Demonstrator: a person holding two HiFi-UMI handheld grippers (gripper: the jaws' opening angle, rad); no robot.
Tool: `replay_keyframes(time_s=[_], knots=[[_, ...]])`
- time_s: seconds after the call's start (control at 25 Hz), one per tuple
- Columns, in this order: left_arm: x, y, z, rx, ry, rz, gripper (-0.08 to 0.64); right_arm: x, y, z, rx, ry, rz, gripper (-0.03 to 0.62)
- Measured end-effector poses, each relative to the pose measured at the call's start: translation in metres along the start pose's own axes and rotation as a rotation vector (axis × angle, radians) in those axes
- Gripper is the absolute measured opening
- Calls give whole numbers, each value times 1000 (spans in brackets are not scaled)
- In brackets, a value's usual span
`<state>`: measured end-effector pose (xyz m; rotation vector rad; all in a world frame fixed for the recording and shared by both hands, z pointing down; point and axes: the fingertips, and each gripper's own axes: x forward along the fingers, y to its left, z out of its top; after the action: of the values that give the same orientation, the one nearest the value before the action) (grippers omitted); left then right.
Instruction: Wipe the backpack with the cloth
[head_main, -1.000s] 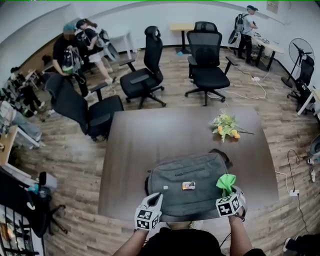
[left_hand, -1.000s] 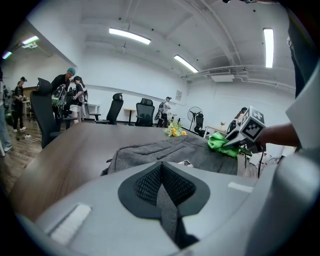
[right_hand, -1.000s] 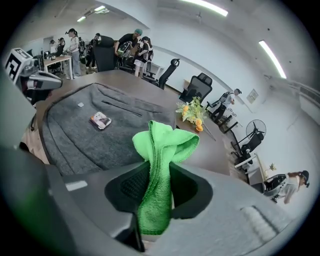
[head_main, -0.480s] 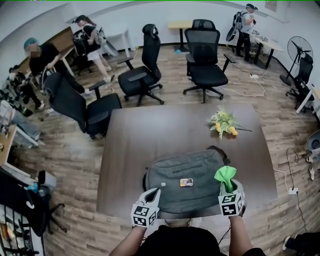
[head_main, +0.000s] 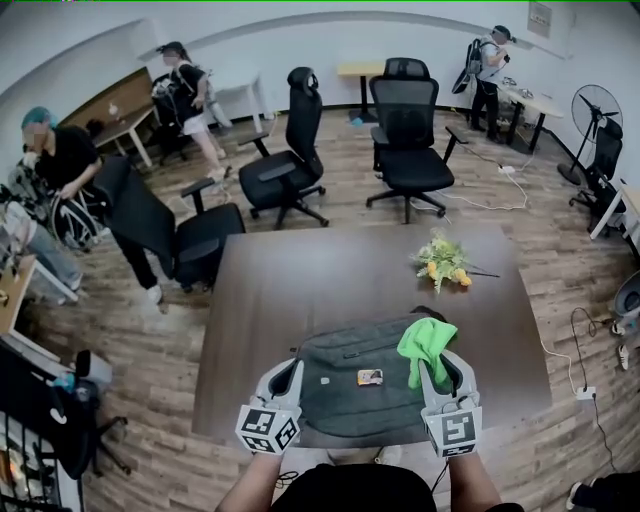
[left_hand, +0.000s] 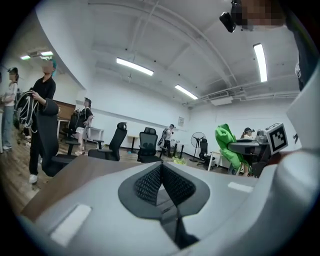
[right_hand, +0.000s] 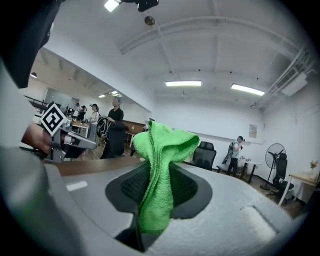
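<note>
The grey backpack (head_main: 350, 365) lay flat on the dark bench (head_main: 290, 290), at the edge nearest the person, with a small orange-and-white tag (head_main: 370, 377) on its top face. The right gripper (head_main: 440, 368) was over the backpack's near right corner. Its fingers (right_hand: 131, 186) were clamped on the green cloth (right_hand: 162, 165), which stood up between them in a folded bunch and ran down into the gap behind. In the head view the cloth showed above the pack's right side; whether it touched the fabric could not be told. The left gripper (head_main: 284, 376) was over the near left corner, its fingers (left_hand: 147, 182) pressed together with nothing between them. Both gripper views looked out level across the room rather than down at the pack. A bunch of yellow and green flowers (head_main: 445, 262) lay farther back on the bench, well apart from the backpack. Black office chairs (head_main: 405, 130) stood beyond the bench, and several people were about the room
</note>
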<state>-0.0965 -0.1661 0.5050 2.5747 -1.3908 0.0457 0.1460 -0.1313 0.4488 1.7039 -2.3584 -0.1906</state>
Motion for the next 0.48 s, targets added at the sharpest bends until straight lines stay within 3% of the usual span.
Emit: replay_keyframes(time_s=[0.12,0.48], knots=[[-1,-7,16,20,-28,-14,15,-1,1,26,-10,-68,-12,100],[-6,-14,31,40,-44,-11,15,-6,12,45,23,-153,14,100]])
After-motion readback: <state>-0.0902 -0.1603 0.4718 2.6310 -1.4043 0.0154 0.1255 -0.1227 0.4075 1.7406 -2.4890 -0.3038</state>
